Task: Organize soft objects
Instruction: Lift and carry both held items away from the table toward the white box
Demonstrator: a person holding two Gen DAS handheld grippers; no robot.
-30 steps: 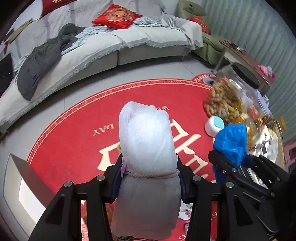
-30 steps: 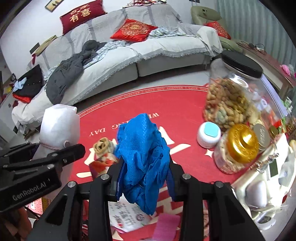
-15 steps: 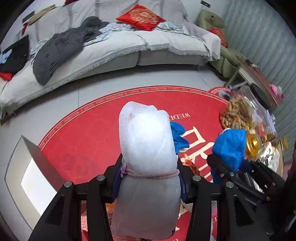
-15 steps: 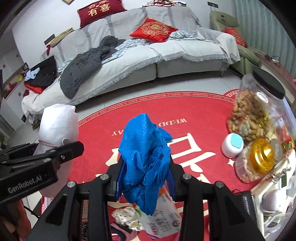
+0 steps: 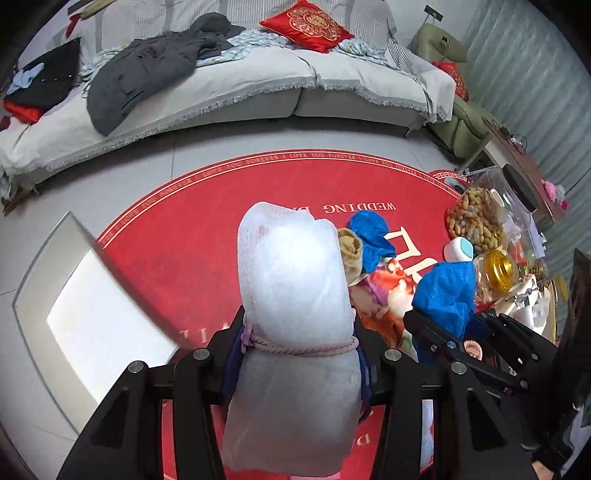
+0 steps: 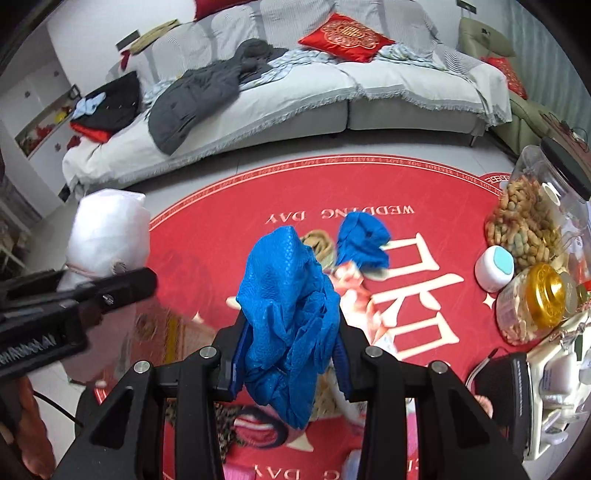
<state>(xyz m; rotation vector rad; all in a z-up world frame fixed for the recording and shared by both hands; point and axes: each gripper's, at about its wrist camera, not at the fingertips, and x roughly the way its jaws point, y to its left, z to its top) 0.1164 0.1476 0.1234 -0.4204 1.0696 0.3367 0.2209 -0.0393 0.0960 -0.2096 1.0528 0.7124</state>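
On the red rug (image 5: 207,236) below both grippers lay a second blue cloth (image 6: 364,236) beside a tan roll (image 5: 351,247) and a flowered cloth (image 5: 384,295), all directly under the held items and partly hidden by them. At the rug's right edge stood a peanut jar (image 6: 532,221), a small white pot (image 6: 495,266) and a gold-lidded jar (image 6: 535,299); behind ran the grey sofa (image 6: 295,92) with a dark coat (image 6: 199,96) and a red cushion (image 6: 347,35). The left gripper (image 5: 295,354) was clamped on a white bundle (image 5: 291,295), tied round with a pink cord (image 5: 299,349); the bundle stood upright, its long axis running along the fingers, rounded end pointing away from the camera. The right gripper (image 6: 288,350) was clamped on a crumpled blue cloth (image 6: 288,306), which rose to a peak above the fingers and hung in folds below them. Compared with a second ago, both cameras sat higher and farther back: more sofa and floor showed, the jars had slid toward the right edge, and the loose blue cloth on the rug had come into plain view. Both grips were unchanged.
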